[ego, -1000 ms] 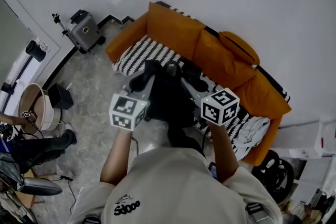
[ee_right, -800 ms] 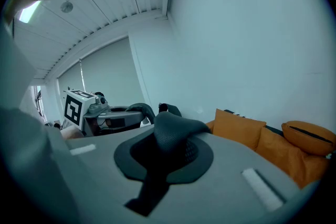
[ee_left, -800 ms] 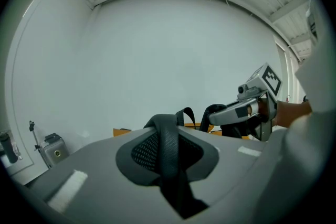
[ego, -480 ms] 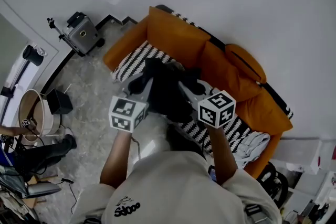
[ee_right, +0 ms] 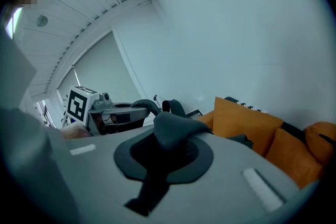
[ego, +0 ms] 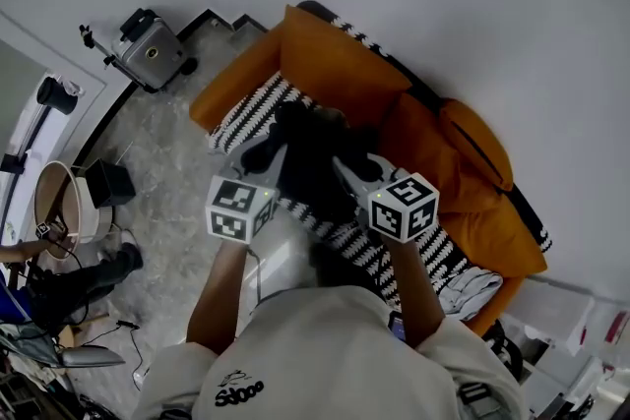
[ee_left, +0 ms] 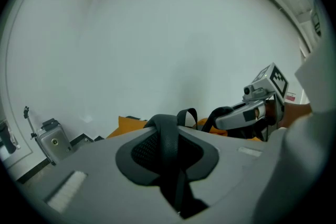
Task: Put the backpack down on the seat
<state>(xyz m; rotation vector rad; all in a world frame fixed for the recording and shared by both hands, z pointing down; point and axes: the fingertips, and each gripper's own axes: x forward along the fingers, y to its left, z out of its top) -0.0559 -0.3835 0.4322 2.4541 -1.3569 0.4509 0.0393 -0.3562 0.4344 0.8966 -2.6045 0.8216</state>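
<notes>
Carry step: backpack (ego: 313, 170) hangs over the striped seat (ego: 258, 103) of the orange sofa (ego: 335, 64), with left hand-held gripper (ego: 264, 155) and right hand-held gripper (ego: 346, 168) each clamped on a shoulder strap (ee_left: 169, 144); next, probably: lower until seat bears it, then release.

The black backpack (ego: 313, 174) hangs upright by its padded mesh shoulder straps: the left strap (ee_left: 169, 147) pinched in the left gripper (ego: 264, 152), the right strap (ee_right: 170, 139) in the right gripper (ego: 346, 168). It hangs over the front edge of the seat (ego: 258, 105), a black-and-white zigzag cushion on the orange sofa (ego: 335, 64), towards its left end.
</notes>
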